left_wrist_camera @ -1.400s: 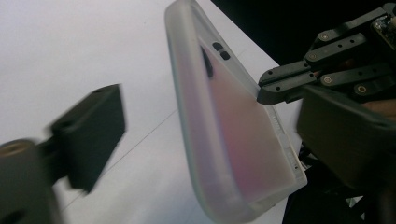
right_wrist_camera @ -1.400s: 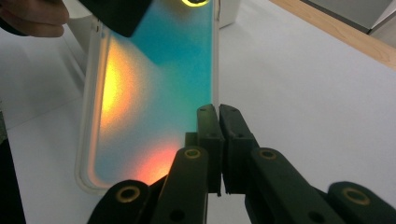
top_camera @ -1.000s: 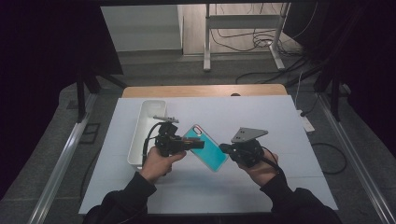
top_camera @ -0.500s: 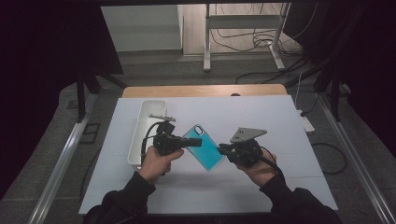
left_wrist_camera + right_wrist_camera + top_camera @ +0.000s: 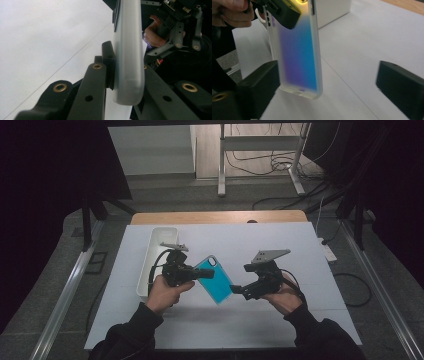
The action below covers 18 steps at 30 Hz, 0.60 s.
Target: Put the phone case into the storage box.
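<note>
Your left claw is clamped on the upper end of the translucent blue rubbery phone case, holding it tilted in the air above the white worktop, between your two hands. Your right claw has just been opening: its jaws stand wide, with the case's lower end between them, beside one pad and well clear of the other. The long white plastic bin sits just behind your left hand.

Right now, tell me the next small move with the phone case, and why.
Probably draw the right gripper back. Its jaws have just opened and stand apart from the phone case, while the left gripper is clamped on its upper edge, so the left alone carries it.
</note>
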Each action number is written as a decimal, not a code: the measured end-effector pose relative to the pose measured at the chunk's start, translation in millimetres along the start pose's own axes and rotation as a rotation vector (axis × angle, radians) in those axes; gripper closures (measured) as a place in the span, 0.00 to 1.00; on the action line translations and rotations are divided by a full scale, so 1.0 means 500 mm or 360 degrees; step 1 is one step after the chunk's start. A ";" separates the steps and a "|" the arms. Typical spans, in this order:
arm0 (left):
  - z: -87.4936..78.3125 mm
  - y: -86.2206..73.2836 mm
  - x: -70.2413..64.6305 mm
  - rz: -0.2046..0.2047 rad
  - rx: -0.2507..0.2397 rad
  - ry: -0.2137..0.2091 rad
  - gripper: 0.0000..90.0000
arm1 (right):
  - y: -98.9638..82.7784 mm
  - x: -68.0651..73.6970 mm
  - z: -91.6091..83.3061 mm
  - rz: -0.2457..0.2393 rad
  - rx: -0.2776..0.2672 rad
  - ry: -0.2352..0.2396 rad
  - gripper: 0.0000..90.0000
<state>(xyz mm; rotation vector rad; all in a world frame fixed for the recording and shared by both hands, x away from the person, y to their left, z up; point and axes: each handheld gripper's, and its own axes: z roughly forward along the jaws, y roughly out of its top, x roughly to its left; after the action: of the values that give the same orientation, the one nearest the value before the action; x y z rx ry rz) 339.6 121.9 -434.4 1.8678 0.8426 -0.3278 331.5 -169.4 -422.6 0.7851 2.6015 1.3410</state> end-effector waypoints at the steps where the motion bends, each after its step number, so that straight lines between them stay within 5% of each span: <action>1: 0.000 0.000 0.000 0.0005 0.0003 -0.0003 0.95 | -0.001 -0.002 0.000 -0.0014 -0.0015 -0.0007 0.00; 7: 0.003 0.002 -0.003 0.0064 0.0031 -0.0031 0.95 | -0.003 -0.009 -0.002 -0.0011 -0.0055 0.0075 0.00; 18: 0.013 0.006 -0.021 0.0153 0.0060 -0.0088 0.95 | -0.004 0.010 0.020 -0.0064 0.0046 0.0195 0.00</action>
<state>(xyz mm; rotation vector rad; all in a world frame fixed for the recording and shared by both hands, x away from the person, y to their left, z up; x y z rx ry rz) 334.7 111.3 -429.2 1.9187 0.7111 -0.3358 329.5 -160.4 -429.5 0.6710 2.7198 1.3853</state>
